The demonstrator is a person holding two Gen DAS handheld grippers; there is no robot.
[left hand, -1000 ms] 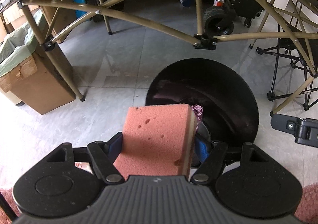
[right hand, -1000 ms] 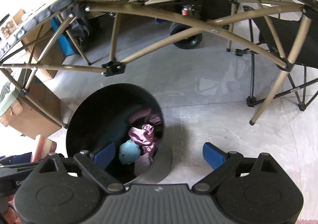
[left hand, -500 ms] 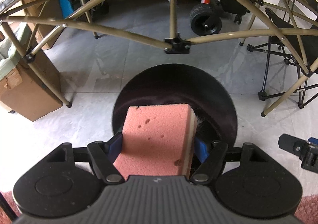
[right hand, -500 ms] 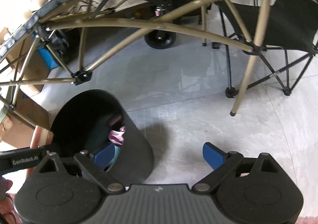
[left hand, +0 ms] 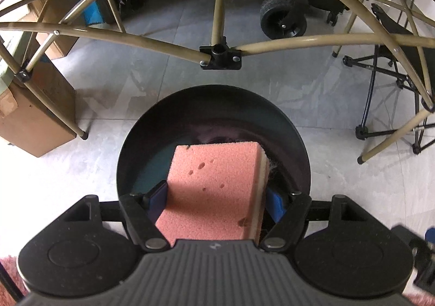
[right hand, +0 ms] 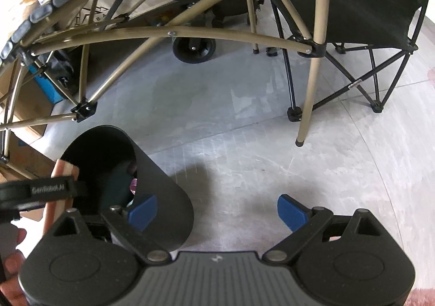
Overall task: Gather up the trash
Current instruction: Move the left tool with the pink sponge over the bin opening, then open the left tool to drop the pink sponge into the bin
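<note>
Drop step: left hand-held gripper clamps pink sponge above black bin (right hand-held gripper agape, empty); next, release.

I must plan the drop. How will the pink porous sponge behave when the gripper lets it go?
The pink porous sponge, clamped in the left gripper above the round black bin, looks soft and light, so it probably springs back and drops slowly. Its blocky shape should not roll, and the foam hardly looks slippery or fragile.
</note>
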